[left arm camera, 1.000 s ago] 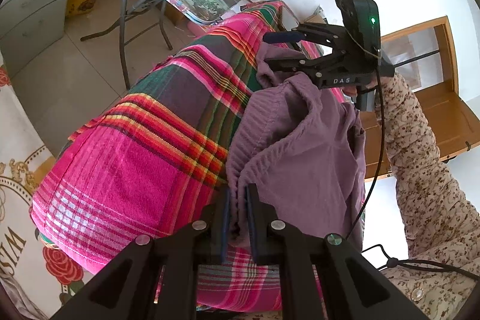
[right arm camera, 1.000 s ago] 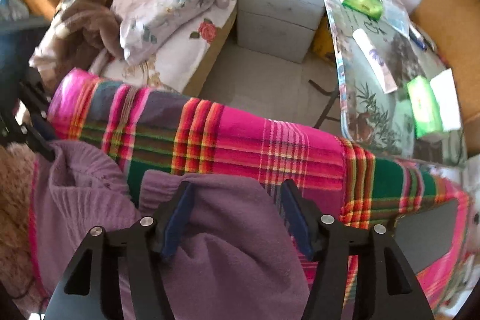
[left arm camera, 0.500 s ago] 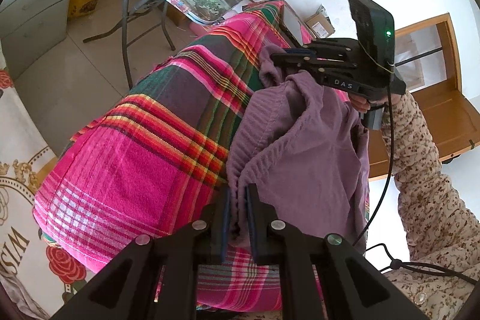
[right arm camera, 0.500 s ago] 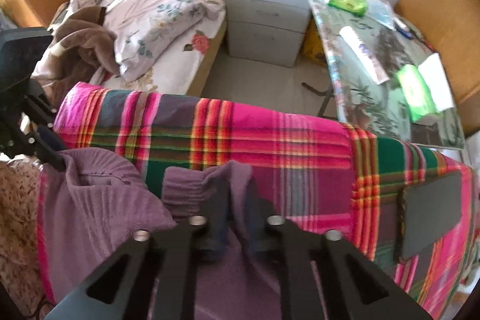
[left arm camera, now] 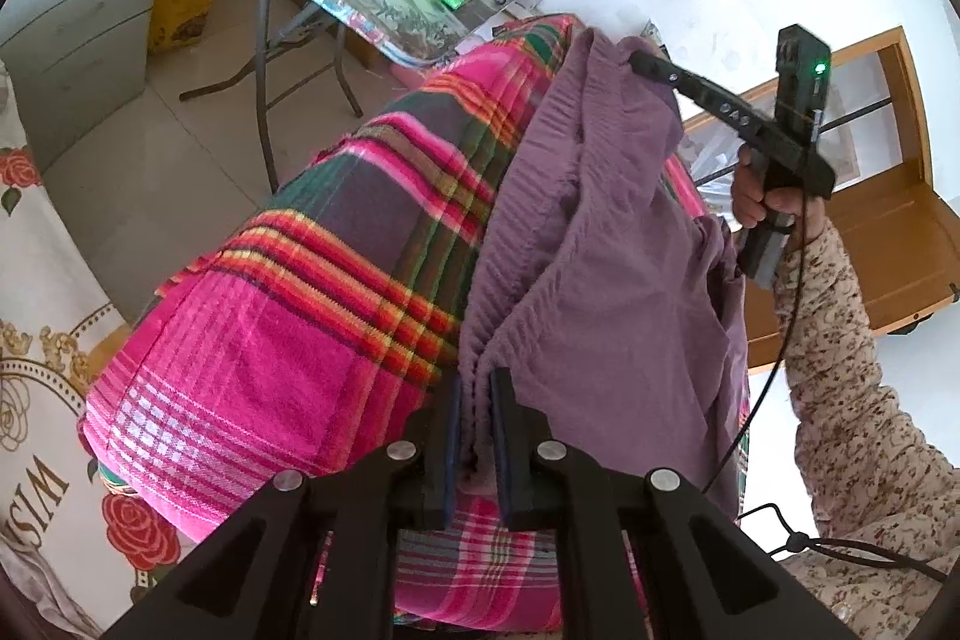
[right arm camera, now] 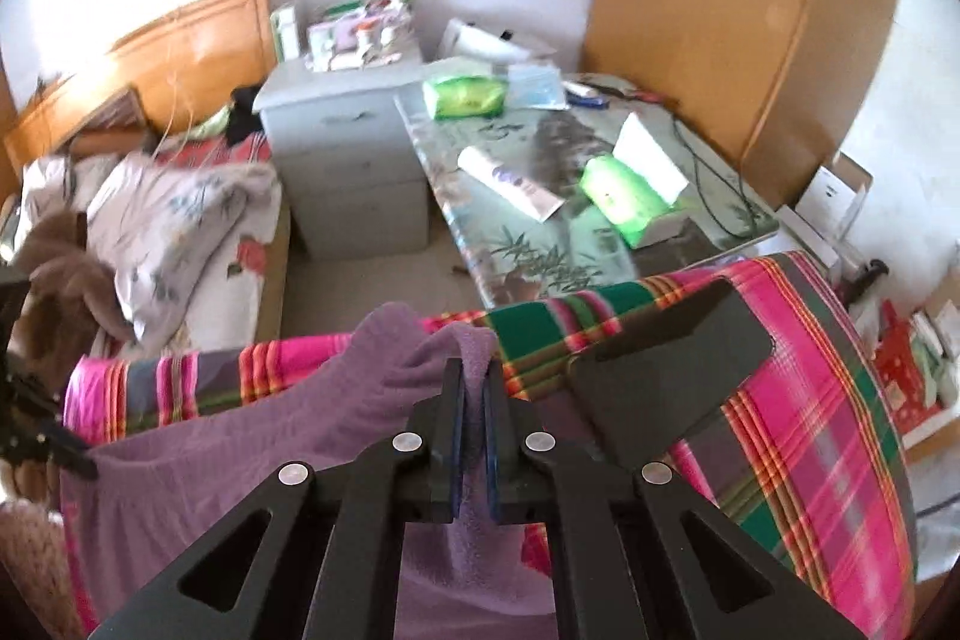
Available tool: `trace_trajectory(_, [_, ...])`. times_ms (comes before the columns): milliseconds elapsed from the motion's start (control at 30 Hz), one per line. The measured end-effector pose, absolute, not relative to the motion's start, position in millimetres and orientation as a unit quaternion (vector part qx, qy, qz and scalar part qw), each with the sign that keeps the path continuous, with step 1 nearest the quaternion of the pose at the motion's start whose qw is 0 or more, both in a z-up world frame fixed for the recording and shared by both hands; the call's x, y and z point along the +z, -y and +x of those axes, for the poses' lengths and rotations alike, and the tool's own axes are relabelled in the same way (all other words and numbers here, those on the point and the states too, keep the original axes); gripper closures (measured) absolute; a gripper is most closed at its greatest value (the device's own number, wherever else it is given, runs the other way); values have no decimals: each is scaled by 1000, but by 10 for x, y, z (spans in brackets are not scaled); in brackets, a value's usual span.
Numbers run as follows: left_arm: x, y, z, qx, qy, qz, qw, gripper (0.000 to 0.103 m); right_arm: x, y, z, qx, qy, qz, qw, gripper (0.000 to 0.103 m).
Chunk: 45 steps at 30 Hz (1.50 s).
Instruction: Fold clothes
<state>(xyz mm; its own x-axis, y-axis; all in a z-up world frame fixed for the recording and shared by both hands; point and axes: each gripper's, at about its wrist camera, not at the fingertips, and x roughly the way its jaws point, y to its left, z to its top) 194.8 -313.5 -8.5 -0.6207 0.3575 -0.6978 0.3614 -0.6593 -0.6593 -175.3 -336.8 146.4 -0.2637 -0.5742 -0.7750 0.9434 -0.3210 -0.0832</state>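
Change: the right gripper (right arm camera: 473, 400), which a second ago stood spread over the purple garment (left arm camera: 600, 232), is now clenched on a bunch of its edge and has raised it; in the left wrist view it has climbed from mid-frame toward 1 o'clock, and the cloth between the two grippers is drawn longer.
Garment: purple knit, ribbed along one border, lying and partly hanging over the plaid blanket (left arm camera: 288, 328) that covers the work surface; it is not flat, bunched with deep creases.
Long axis: in the left wrist view the ribbed border runs from 6 o'clock up to 1 o'clock, from one gripper to the other.
Left gripper: the left gripper (left arm camera: 475, 400) is clamped on the ribbed border at the near end, low, at 6 o'clock in its own view.
Right gripper: grasps the far end, held higher; a hand (left arm camera: 768, 196) in a patterned sleeve (left arm camera: 840, 388) holds its handle at 3 o'clock, forearm angled upward.
Nearer hand: each holds its own end; neither needs to reach.
Coming move, as a judgement: with one edge held at both ends, it turns on keeping that edge taut; whether this spreads the garment or carries a fold over, the pictures do not settle.
Surroundings: a folding table (right arm camera: 540, 244) at 12 o'clock in the right wrist view, a grey drawer unit (right arm camera: 348, 160) at 11 o'clock.
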Motion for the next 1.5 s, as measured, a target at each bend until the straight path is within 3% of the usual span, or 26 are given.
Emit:
trace_trajectory(567, [-143,3209,1916,-789,-422,445,36,94,851,3749,-1918,-733,-321,369,473,97])
trace_trajectory(667, [-152,3218,1933,-787,-427,444,34,93,867,3749,-1942,-730,-322,380,468,91])
trace_trajectory(1033, [151,3250,1921,-823,-387,413,41,90,1418,3465,-1536,-747,-279,351,491,86])
trace_trajectory(1100, [232,3259,1917,-833,-375,404,42,90,1423,3402,-1406,-745,-272,353,497,86])
trace_trajectory(1300, [371,3216,1498,-850,-345,397,-6,75,1352,3052,-1161,-730,-199,399,518,86])
trace_trajectory(1500, [193,3184,964,-831,-333,444,-39,74,1213,2720,-827,-717,-167,429,523,84])
